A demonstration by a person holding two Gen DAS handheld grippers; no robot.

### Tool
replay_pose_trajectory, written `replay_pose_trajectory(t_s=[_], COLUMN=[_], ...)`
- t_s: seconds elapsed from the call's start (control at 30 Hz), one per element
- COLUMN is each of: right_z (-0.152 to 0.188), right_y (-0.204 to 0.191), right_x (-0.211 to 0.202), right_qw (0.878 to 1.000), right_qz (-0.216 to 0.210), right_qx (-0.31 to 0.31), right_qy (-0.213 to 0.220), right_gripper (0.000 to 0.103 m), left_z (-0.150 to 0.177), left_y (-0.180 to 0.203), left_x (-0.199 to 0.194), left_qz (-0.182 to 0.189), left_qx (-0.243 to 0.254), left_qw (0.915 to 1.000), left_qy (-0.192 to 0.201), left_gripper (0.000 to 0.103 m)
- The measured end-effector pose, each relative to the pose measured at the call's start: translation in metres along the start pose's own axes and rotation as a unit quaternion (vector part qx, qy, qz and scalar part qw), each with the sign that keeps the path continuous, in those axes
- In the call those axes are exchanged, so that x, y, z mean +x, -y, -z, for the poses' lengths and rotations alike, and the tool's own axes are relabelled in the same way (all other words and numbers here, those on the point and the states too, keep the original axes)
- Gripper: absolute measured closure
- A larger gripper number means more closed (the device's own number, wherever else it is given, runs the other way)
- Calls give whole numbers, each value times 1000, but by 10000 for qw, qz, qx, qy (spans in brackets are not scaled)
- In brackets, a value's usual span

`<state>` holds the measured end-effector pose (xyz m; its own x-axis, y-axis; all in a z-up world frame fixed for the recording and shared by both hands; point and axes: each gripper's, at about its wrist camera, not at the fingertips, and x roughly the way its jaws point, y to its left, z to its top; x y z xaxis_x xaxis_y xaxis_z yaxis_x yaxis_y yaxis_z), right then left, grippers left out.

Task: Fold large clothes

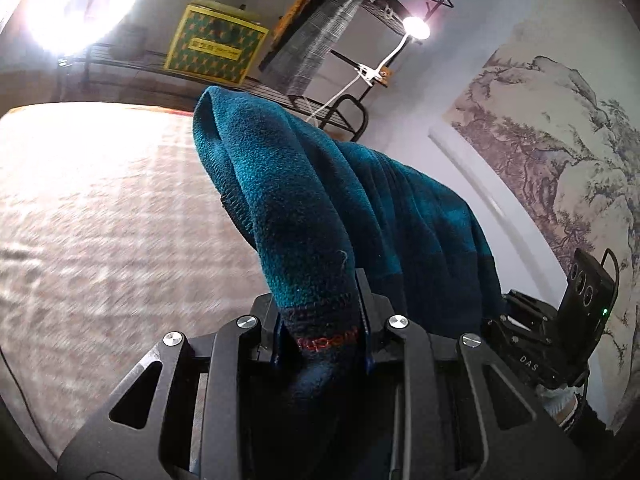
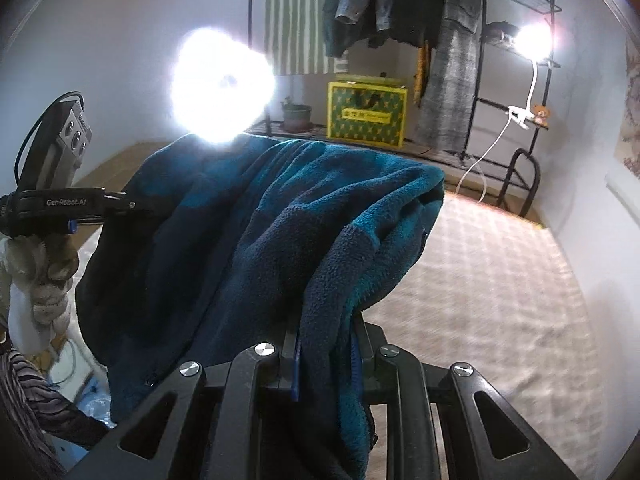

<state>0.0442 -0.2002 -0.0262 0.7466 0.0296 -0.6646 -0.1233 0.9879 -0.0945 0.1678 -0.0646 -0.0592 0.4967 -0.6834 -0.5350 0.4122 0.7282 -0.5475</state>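
A large teal and navy fleece garment [image 1: 320, 192] hangs in the air between both grippers, above the bed. My left gripper [image 1: 320, 300] is shut on a navy hem of it with red stitching. My right gripper [image 2: 326, 328] is shut on another bunched edge of the same fleece [image 2: 280, 208], which drapes over and hides its fingertips. The right gripper's body [image 1: 560, 320] shows at the right of the left wrist view. The left gripper's body [image 2: 60, 204] shows at the left of the right wrist view.
A bed with a pale checked cover [image 1: 100, 208] lies below, also in the right wrist view [image 2: 500, 272]. A black clothes rack [image 2: 400, 20] with hanging clothes, a yellow-green box [image 2: 366, 110], a potted plant [image 2: 297, 114] and two bright lamps stand behind. A landscape mural [image 1: 560, 140] covers the wall.
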Motion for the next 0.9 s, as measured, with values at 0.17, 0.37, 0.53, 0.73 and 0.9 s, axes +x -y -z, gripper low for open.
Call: replay_pose_trajectory(t_s=[0.17,0.37,0.53,0.73,0.9], right_z=[-16,-37,-51,-68,-79], right_y=[50,118,169,230,276], right_x=[3,15,28,49,67], right_qw=[9997,9982,9960,9924,9895], right_qz=[226,596,880,1215,1419], right_qx=[-29,70,126,207,283], right_qy=[-3,-20,-16,2,22], right_gripper=[86,86,86,86,86], left_z=[-29,-62,-89,-118,-141], left_y=[31,63,82,104,119], left_x=[49,110,166,229,281], left_qz=[182,399,492,590,597], left_qx=[195,377,485,571,719], left_qw=[9996,9985,9976,9966,9956], left_qy=[-34,-28,-60,-21,-4], left_gripper=[76,76,76,76,76])
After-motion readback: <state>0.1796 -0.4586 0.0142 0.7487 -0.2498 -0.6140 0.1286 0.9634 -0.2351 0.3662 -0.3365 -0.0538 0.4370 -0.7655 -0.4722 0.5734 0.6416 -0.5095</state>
